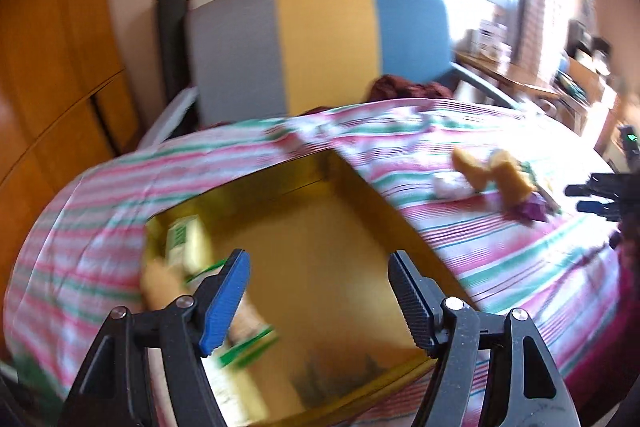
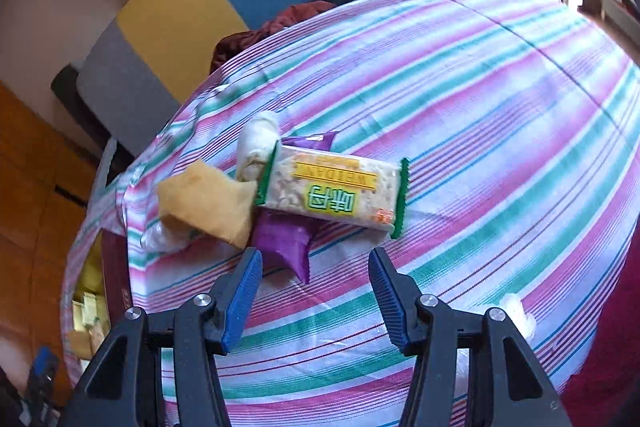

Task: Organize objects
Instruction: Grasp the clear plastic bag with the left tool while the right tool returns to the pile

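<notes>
We see a table under a pink, green and white striped cloth [image 2: 460, 99], with a grey, yellow and blue chair [image 1: 320, 43] behind it. On the cloth sits a gold-lined box [image 1: 320, 235], open, with blurred snack packets [image 1: 188, 247] along its left side. Our left gripper [image 1: 320, 291] hangs over the box, jaws apart and empty. Our right gripper [image 2: 316, 291] hovers, jaws apart, just short of a small pile: a clear snack bar [image 2: 332, 195] with green ends and a yellow label lies across a purple wrapper [image 2: 286, 243], beside a tan pouch [image 2: 208, 203] and a white roll [image 2: 256, 143].
</notes>
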Tool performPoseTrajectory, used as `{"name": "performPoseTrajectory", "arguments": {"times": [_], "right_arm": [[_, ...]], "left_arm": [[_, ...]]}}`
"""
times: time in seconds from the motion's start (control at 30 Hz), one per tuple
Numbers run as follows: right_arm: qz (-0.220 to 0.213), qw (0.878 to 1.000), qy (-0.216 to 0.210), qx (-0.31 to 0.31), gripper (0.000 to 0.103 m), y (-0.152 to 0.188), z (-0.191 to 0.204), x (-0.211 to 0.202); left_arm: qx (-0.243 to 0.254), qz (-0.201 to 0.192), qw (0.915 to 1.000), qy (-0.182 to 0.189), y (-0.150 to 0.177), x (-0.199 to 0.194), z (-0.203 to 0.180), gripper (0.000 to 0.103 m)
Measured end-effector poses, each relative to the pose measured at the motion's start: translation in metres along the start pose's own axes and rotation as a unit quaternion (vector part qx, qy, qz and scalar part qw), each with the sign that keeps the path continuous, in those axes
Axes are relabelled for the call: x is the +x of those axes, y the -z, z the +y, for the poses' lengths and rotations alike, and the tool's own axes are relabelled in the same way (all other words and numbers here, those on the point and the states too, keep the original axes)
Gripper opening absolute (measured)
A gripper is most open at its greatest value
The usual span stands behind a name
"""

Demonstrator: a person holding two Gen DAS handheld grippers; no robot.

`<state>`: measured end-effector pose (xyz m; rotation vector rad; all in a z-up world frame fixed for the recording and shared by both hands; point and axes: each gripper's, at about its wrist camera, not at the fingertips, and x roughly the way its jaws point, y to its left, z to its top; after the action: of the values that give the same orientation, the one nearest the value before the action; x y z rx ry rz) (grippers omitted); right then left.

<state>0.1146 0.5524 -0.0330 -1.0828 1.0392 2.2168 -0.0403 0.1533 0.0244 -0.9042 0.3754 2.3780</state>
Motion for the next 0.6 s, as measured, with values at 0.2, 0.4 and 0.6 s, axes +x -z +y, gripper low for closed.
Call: {"name": "performPoseTrajectory", "arguments": {"times": [0.2,0.4,0.6], "right_arm": [[0.002,0.999,-0.019,0.027,0.056,-0.005,-0.011,-0.001],[0.009,0.999,-0.041,0.023,0.059,0.0,-0.005,0.0],[0.015,0.998,-0.059,0.035,0.061,-0.001,-0.008,0.001]], "left_arm": [[0.069,0.002,0.9965,0.048,-0.034,0.033,-0.063,0.072],[0.121,0.041,0.9884,0.081,-0.056,0.083,-0.107,0.072],[0.159,0.087,0.9799,0.084,-0.066,0.137,-0.136,0.074]]}}
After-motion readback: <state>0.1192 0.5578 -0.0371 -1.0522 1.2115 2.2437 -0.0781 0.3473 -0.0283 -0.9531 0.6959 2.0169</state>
